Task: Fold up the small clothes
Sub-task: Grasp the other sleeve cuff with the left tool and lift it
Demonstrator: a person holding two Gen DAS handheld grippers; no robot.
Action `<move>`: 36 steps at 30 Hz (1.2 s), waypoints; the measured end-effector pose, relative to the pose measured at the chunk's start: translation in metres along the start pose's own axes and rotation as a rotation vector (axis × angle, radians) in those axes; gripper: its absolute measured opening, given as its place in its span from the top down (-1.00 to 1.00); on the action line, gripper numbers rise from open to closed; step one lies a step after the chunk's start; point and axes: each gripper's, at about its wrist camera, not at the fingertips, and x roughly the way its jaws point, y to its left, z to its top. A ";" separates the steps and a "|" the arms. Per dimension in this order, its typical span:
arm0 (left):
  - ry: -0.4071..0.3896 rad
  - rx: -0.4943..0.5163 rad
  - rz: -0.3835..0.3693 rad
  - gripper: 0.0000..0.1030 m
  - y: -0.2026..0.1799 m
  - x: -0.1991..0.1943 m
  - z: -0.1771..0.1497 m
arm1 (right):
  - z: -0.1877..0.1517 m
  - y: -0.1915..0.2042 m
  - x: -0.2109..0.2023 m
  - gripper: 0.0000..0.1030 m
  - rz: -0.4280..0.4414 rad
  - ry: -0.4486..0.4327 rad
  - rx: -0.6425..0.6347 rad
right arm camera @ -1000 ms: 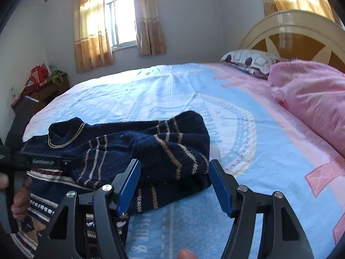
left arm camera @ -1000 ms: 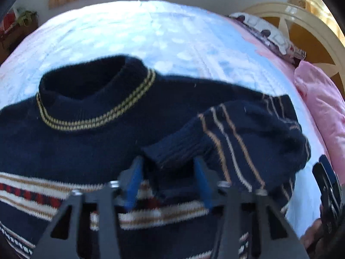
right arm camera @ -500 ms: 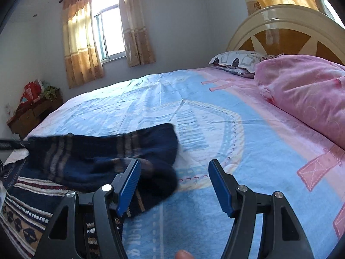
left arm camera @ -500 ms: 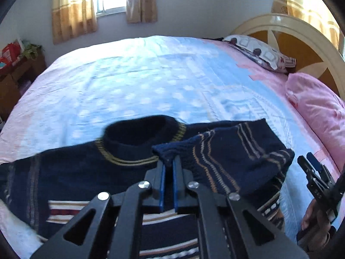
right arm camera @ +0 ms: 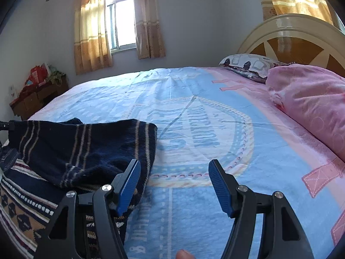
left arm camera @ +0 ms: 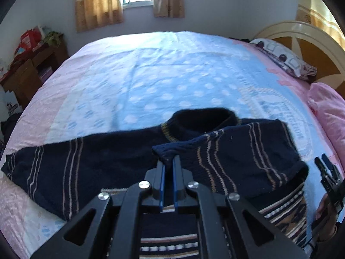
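A: The dark blue knitted sweater with thin tan stripes lies flat on the big bed with the blue and pink sheet. One sleeve is folded over onto the chest, and it covers part of the round neck hole.

B: What are the left tongs doing?

A: They are pinched together on the cuff of that folded sleeve. The blue pads have only a thin bit of knit between them.

B: And the right tongs?

A: They are wide apart and hold nothing. They hang just over the sheet, right beside the sweater's edge. The left pad is in front of the knit, so I cannot tell if it touches.

B: What else is around?

A: A puffy pink blanket sits near the round cream and brown headboard. A patterned pillow with grey squares is beside it. A brown wooden cabinet with red things on top stands by the wall, well apart from the sweater. There is a window with tan curtains behind the bed.

B: Is anything on top of the sweater?

A: Only its own sleeve.
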 end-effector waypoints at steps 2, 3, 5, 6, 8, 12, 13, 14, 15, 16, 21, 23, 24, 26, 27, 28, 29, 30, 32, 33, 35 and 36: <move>0.027 -0.016 0.010 0.88 0.007 0.010 -0.003 | 0.000 -0.001 0.001 -0.29 -0.001 0.008 0.000; 0.037 -0.026 0.017 0.88 0.011 0.015 -0.004 | 0.000 -0.001 0.002 -0.29 -0.001 0.014 0.001; 0.051 -0.057 0.025 0.88 0.019 0.025 -0.007 | -0.001 0.000 0.004 -0.29 -0.003 0.022 0.002; 0.062 -0.059 0.023 0.88 0.021 0.028 -0.009 | -0.001 0.000 0.005 -0.29 -0.002 0.029 -0.002; 0.082 -0.051 0.048 0.89 0.021 0.038 -0.013 | -0.002 0.003 0.007 -0.29 0.004 0.041 -0.017; 0.096 -0.075 0.060 0.88 0.029 0.048 -0.016 | -0.004 0.016 0.008 -0.29 0.020 0.046 -0.082; 0.093 -0.075 0.077 0.95 0.030 0.048 -0.017 | -0.004 0.021 0.008 -0.29 0.022 0.049 -0.104; 0.092 -0.076 0.090 0.95 0.032 0.049 -0.018 | -0.005 0.025 0.009 -0.29 0.021 0.052 -0.122; 0.095 -0.076 0.093 0.95 0.035 0.049 -0.018 | -0.006 0.029 0.009 -0.29 0.015 0.054 -0.142; 0.094 -0.079 0.096 0.95 0.037 0.049 -0.019 | -0.006 0.031 0.009 -0.29 0.011 0.054 -0.157; 0.062 -0.101 0.067 0.94 0.046 0.040 -0.025 | -0.005 0.022 0.010 -0.29 0.032 0.064 -0.112; 0.055 -0.084 0.054 0.83 0.039 0.038 -0.028 | -0.004 0.008 0.014 -0.29 0.039 0.083 -0.040; 0.057 -0.071 0.043 0.54 0.032 0.039 -0.030 | -0.004 0.004 0.016 -0.29 0.038 0.090 -0.018; 0.076 -0.065 0.034 -0.42 0.024 0.047 -0.035 | -0.005 -0.007 0.020 -0.29 0.033 0.109 0.040; 0.078 -0.061 0.032 -0.44 0.020 0.051 -0.037 | -0.005 -0.011 0.021 -0.29 0.028 0.114 0.060; 0.084 -0.048 0.028 -0.40 0.014 0.057 -0.040 | -0.005 -0.013 0.022 -0.29 0.026 0.116 0.075; 0.099 -0.035 0.024 -0.29 0.009 0.063 -0.042 | -0.005 -0.014 0.022 -0.29 0.026 0.116 0.079; 0.121 -0.023 0.016 -0.13 0.004 0.072 -0.044 | -0.005 -0.013 0.021 -0.29 0.022 0.114 0.077; 0.130 0.002 0.011 0.33 -0.004 0.078 -0.048 | -0.005 -0.008 0.020 -0.29 0.015 0.110 0.056; 0.101 0.037 0.030 0.57 -0.010 0.076 -0.049 | -0.005 -0.005 0.020 -0.29 0.012 0.108 0.041; 0.090 0.071 0.044 0.70 -0.017 0.073 -0.048 | -0.005 0.003 0.019 -0.29 0.011 0.102 0.004; 0.085 0.072 0.047 0.71 -0.017 0.070 -0.048 | -0.005 0.005 0.018 -0.29 0.010 0.098 -0.010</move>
